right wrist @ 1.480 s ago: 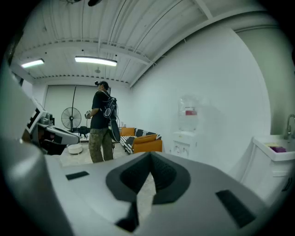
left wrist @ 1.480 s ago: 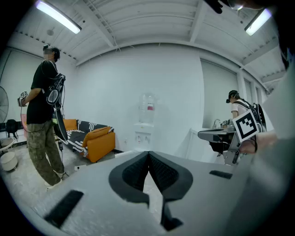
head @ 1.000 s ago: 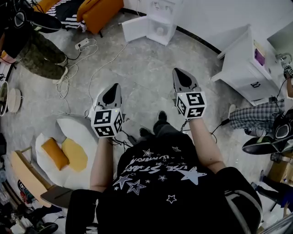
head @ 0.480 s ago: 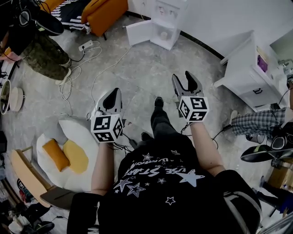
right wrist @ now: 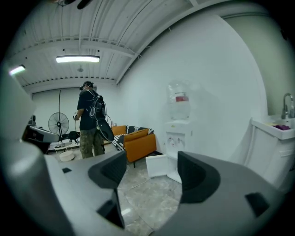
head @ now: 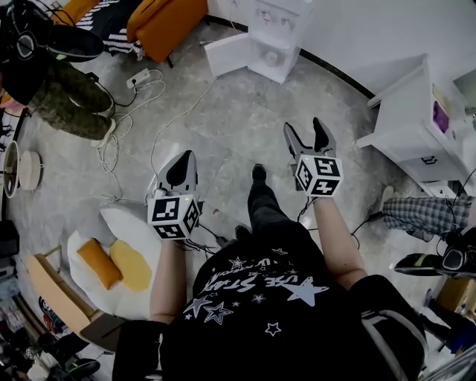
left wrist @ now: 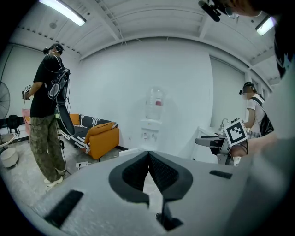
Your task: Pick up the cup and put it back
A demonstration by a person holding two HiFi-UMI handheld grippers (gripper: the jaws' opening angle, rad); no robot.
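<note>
Up at 12 o'clock from the person stands the water dispenser (head: 279, 30), door open. Where the cup is I can't tell, since anything in there is too small to make out. Right gripper (head: 304, 130) at 1 o'clock is opening its jaws wide, nothing between them. Left gripper (head: 183, 162) at 11 o'clock is pinched together, empty. Orange sofa (head: 160, 18) sits at 10 o'clock.

Bright, even indoor light — ceiling tube lamps (right wrist: 77, 58) glow overhead and wash the white wall (left wrist: 138, 83) pale. Shadows on the stone floor (head: 223, 126) stay soft. Both gripper views bend strongly at the edges, with dark corners — the nearest foreground is blurred.
</note>
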